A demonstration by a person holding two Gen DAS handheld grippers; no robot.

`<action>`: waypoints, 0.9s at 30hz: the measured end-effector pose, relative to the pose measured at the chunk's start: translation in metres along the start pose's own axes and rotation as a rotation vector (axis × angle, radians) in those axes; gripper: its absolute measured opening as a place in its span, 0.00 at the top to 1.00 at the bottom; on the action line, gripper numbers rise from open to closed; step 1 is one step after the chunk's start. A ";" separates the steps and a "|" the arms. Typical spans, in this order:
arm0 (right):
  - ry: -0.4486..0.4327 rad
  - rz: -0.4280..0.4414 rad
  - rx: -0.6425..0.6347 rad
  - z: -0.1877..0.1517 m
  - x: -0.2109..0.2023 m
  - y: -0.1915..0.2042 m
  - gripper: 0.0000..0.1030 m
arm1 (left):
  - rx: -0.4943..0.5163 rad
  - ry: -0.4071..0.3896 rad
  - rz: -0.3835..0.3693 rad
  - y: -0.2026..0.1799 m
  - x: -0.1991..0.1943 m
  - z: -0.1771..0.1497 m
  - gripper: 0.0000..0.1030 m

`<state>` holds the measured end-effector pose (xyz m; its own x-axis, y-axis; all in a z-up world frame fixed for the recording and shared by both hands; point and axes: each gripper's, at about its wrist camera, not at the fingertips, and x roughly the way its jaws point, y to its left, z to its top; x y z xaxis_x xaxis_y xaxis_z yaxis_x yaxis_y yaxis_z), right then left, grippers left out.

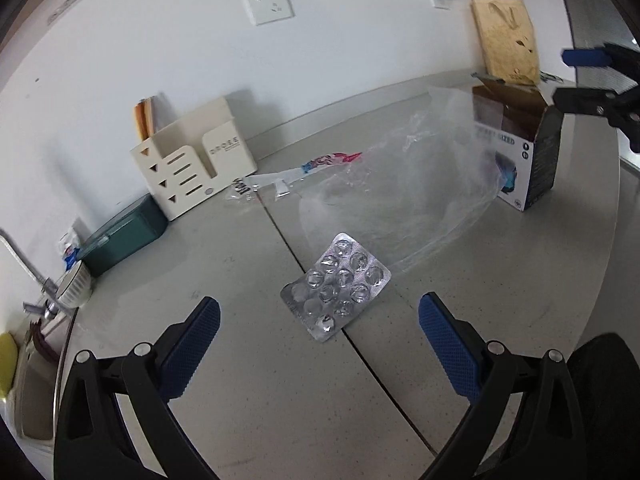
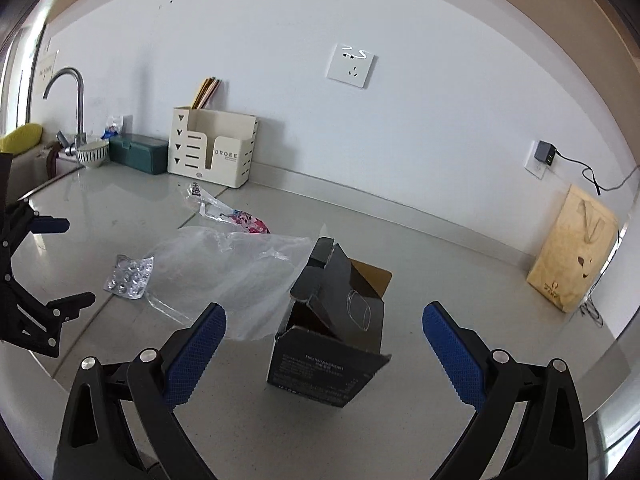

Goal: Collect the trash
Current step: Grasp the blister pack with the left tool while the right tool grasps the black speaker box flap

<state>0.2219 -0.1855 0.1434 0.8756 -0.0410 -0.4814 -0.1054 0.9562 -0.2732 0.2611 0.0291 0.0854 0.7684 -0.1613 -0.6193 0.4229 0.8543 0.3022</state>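
Note:
An empty silver blister pack [image 1: 335,286] lies on the grey counter just ahead of my open, empty left gripper [image 1: 319,320]; it also shows in the right wrist view [image 2: 129,277]. A clear plastic bag [image 1: 394,200] lies behind it [image 2: 224,268]. A colourful wrapper [image 1: 308,168] and a small clear wrapper [image 1: 240,191] lie farther back. An open dark cardboard box [image 2: 332,336] stands upright just ahead of my open, empty right gripper [image 2: 324,320], also seen in the left wrist view [image 1: 520,152].
A cream organizer [image 1: 192,160], a green box [image 1: 124,236], a bowl [image 2: 93,153] and a faucet [image 2: 76,100] line the back left. A brown paper bag [image 2: 572,252] leans on the wall at right. A charger [image 2: 545,152] is plugged in.

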 end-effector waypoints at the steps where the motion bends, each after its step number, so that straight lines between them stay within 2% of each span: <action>1: 0.005 -0.005 -0.015 0.004 0.007 0.001 0.03 | 0.034 0.007 -0.005 -0.001 0.008 0.002 0.04; 2: 0.011 -0.008 -0.023 0.007 0.012 0.002 0.03 | 0.057 0.015 -0.010 -0.002 0.014 0.004 0.04; 10: 0.107 0.004 -0.064 0.012 0.048 -0.008 0.03 | 0.183 0.046 -0.207 0.005 0.050 0.018 0.04; 20: 0.159 -0.021 -0.078 0.016 0.070 -0.015 0.05 | 0.241 0.055 -0.328 0.000 0.069 0.022 0.04; 21: 0.156 -0.020 -0.077 0.016 0.070 -0.015 0.10 | 0.249 0.059 -0.333 -0.001 0.071 0.021 0.04; 22: 0.157 -0.016 -0.077 0.016 0.069 -0.015 0.22 | 0.260 0.063 -0.339 -0.003 0.073 0.020 0.04; 26: 0.158 0.002 -0.069 0.017 0.066 -0.017 0.39 | 0.276 0.076 -0.349 -0.005 0.080 0.017 0.04; 27: 0.161 0.001 -0.071 0.017 0.067 -0.017 0.48 | 0.276 0.078 -0.346 -0.005 0.081 0.017 0.04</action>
<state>0.2899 -0.1997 0.1298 0.7889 -0.0915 -0.6076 -0.1442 0.9337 -0.3278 0.3290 0.0037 0.0462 0.5249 -0.3674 -0.7678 0.7692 0.5910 0.2431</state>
